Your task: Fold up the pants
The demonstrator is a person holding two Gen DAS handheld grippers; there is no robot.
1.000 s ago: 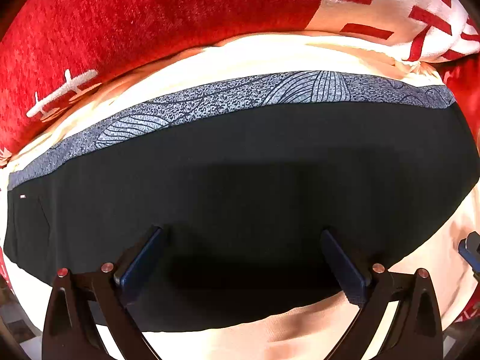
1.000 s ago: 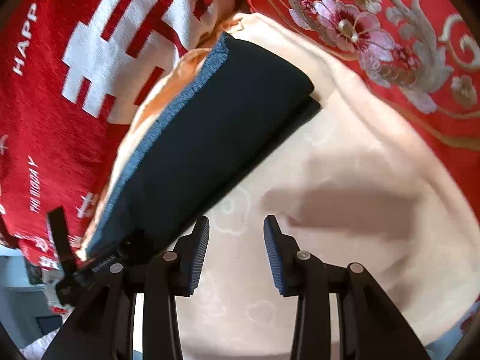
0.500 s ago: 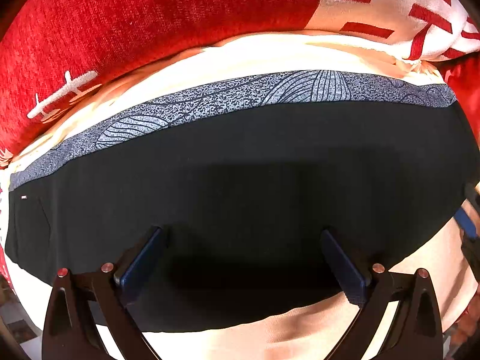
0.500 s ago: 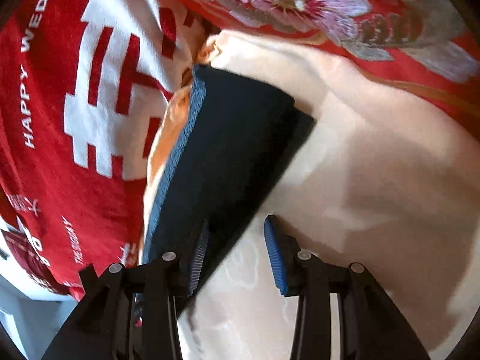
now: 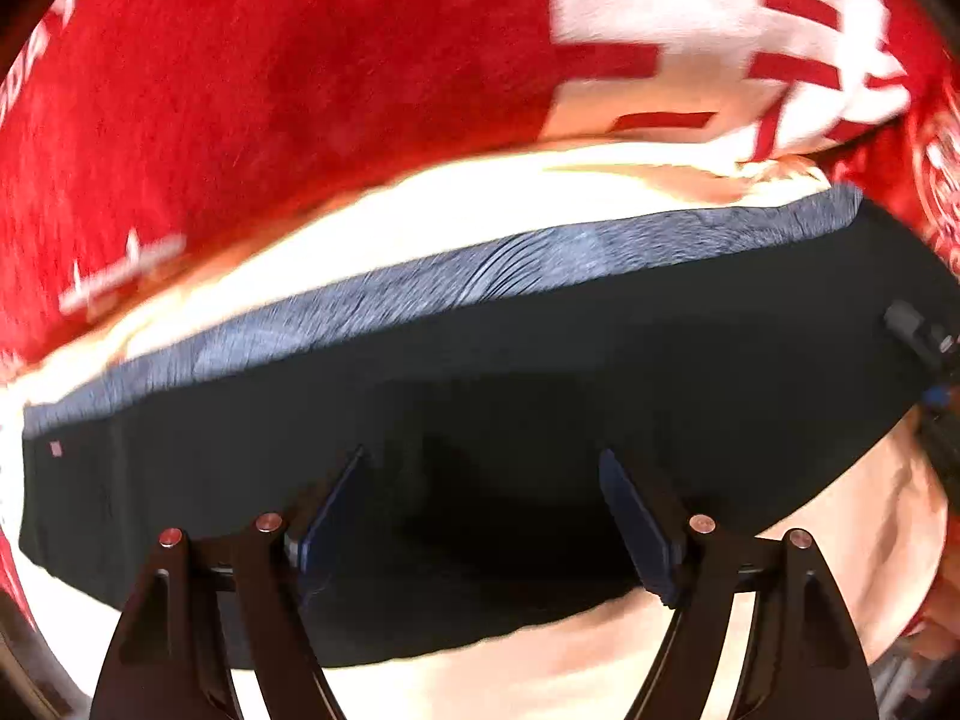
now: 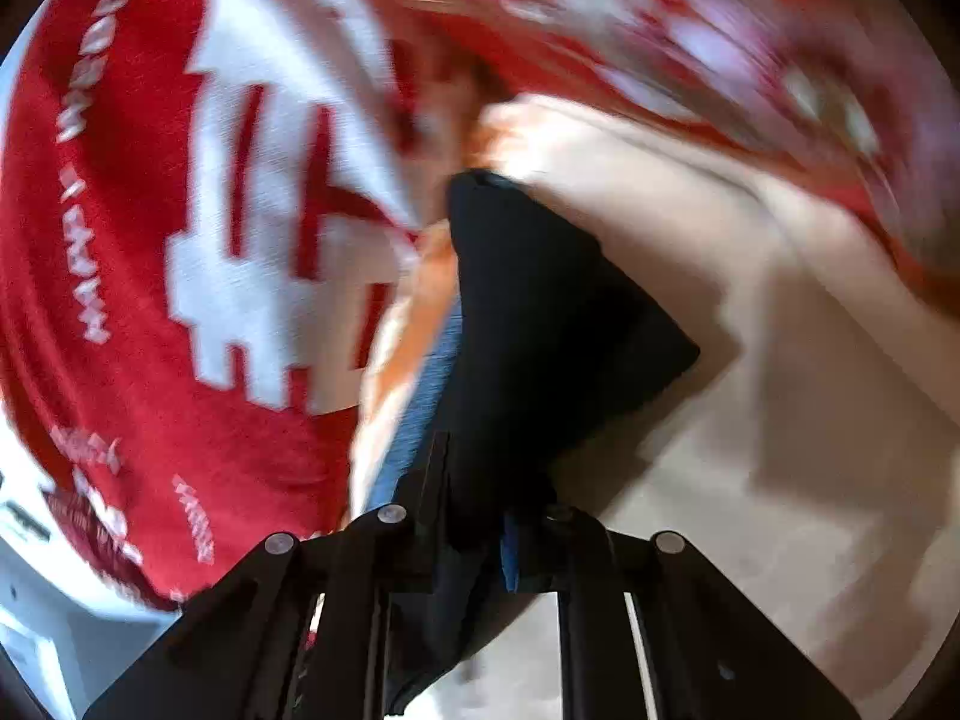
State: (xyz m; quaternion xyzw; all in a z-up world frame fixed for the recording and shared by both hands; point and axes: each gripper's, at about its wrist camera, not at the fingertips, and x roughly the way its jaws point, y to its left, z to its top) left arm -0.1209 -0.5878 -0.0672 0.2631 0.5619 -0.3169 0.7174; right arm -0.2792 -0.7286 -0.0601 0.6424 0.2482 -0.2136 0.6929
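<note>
The black pants (image 5: 540,396) lie folded into a wide band on a cream blanket (image 5: 852,516), with a grey patterned waistband (image 5: 480,276) along the far edge. My left gripper (image 5: 480,510) is open, its fingers spread over the near part of the pants. My right gripper (image 6: 474,522) is shut on the end of the pants (image 6: 540,312) and lifts that end off the blanket. The right gripper also shows at the right edge of the left wrist view (image 5: 927,342).
A red blanket with white characters (image 5: 300,90) lies beyond the pants and shows in the right wrist view (image 6: 180,210) too. A red floral cover (image 6: 750,30) lies at the far right. The cream blanket (image 6: 780,420) spreads to the right of the pants.
My right gripper slid onto the end of the pants, closed on it and raised it. My left gripper narrowed a little and shifted; both views are now blurred by motion.
</note>
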